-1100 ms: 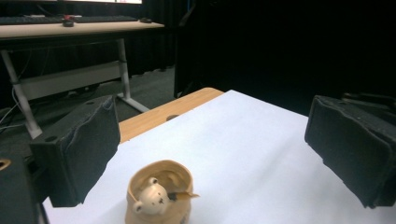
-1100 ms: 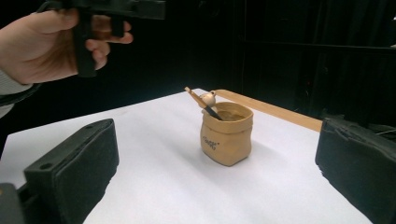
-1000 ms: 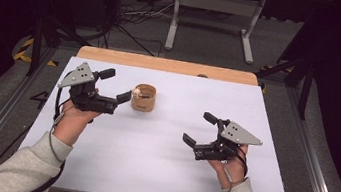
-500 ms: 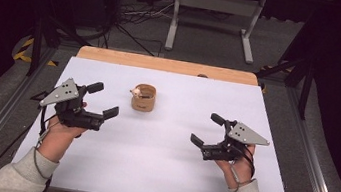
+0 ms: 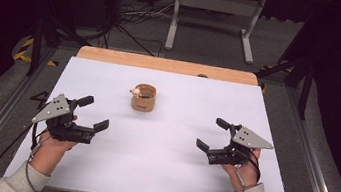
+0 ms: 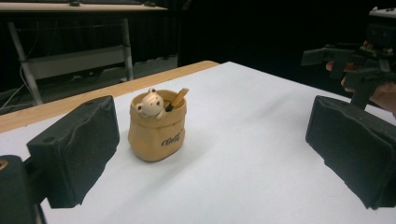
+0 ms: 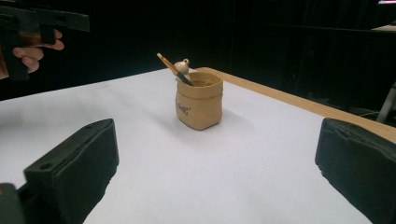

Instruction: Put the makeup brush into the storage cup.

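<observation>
With jaws spread wide and empty, the left gripper [image 5: 95,115] and right gripper [image 5: 212,135] are hovering apart over the white table [image 5: 157,175], flanking a small tan sack-shaped pot [image 6: 158,126] standing mid-table, holding a pale bear figurine [image 6: 149,102] and a wooden stick [image 7: 173,69].

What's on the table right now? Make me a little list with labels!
table: white top, wooden strip along the far edge
pouch: small tan pouch, upright, near the table's middle
in the pouch: little bear figure and a stick leaning out
left gripper: open, holding nothing, left of the pouch
right gripper: open, holding nothing, right of the pouch
</observation>
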A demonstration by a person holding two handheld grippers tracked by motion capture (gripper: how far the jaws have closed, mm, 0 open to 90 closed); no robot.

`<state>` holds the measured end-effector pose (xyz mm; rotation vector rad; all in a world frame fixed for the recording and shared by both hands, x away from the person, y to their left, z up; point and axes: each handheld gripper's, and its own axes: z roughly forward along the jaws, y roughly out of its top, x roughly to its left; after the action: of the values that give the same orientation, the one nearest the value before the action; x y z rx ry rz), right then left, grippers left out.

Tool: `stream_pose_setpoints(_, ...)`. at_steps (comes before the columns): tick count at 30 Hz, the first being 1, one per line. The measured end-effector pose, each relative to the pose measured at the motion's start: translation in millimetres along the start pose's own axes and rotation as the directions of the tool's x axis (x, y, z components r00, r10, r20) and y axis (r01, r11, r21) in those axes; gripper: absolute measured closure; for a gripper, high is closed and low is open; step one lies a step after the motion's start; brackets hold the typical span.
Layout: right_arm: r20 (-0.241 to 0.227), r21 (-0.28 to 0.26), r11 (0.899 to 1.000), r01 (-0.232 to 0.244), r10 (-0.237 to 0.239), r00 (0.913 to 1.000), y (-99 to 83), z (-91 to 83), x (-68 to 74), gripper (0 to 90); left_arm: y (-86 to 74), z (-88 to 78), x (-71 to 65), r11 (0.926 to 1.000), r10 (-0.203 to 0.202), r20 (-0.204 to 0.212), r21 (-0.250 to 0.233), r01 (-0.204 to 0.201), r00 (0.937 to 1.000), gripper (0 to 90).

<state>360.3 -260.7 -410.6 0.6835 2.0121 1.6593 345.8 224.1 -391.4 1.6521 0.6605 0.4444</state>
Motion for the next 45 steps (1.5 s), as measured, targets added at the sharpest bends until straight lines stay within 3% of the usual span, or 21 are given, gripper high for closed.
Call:
stream_pose_setpoints(12,-0.01,0.04,0.999,0.029,-0.029,0.9995,-9.4,-4.9,-0.6,0.0,-31.9,-11.3,5.2,0.9992,-0.036,-0.011,-0.018,0.036,0.9993,4.3)
stream_pose_setpoints(16,-0.011,0.049,0.998,0.033,-0.033,0.9994,-12.7,-5.0,0.8,0.0,-39.2,-12.8,5.3,0.9999,-0.005,0.001,-0.011,0.005,1.0,4.4)
stream_pose_setpoints(18,-0.016,0.048,0.998,0.034,-0.033,0.9993,-14.4,-5.0,1.6,0.1,-41.8,-13.5,5.3,0.9998,-0.019,-0.001,-0.01,0.019,0.9998,4.5)
stream_pose_setpoints(24,-0.025,0.044,0.999,0.016,-0.015,0.9996,-21.1,-6.1,2.7,0.0,-47.8,-15.0,8.7,0.9991,-0.037,-0.003,-0.023,0.037,0.9993,4.5)
stream_pose_setpoints(32,-0.029,0.033,0.999,-0.009,0.01,0.9995,-29.7,-8.7,2.5,0.1,-59.1,-16.1,13.3,1.0,-0.008,-0.025,-0.006,0.008,0.9997,4.7)
stream_pose_setpoints(37,-0.034,0.036,0.999,-0.026,0.027,0.9991,-35.5,-8.1,3.3,0.0,-67.1,-11.3,15.0,0.9987,-0.052,-0.015,0.003,0.052,0.9986,4.8)
stream_pose_setpoints(45,-0.033,0.025,0.999,-0.032,0.032,0.9989,-36.5,-7.2,3.7,0.0,-72.8,-11.9,20.8,0.9984,-0.057,-0.037,-0.002,0.057,0.9977,4.7)
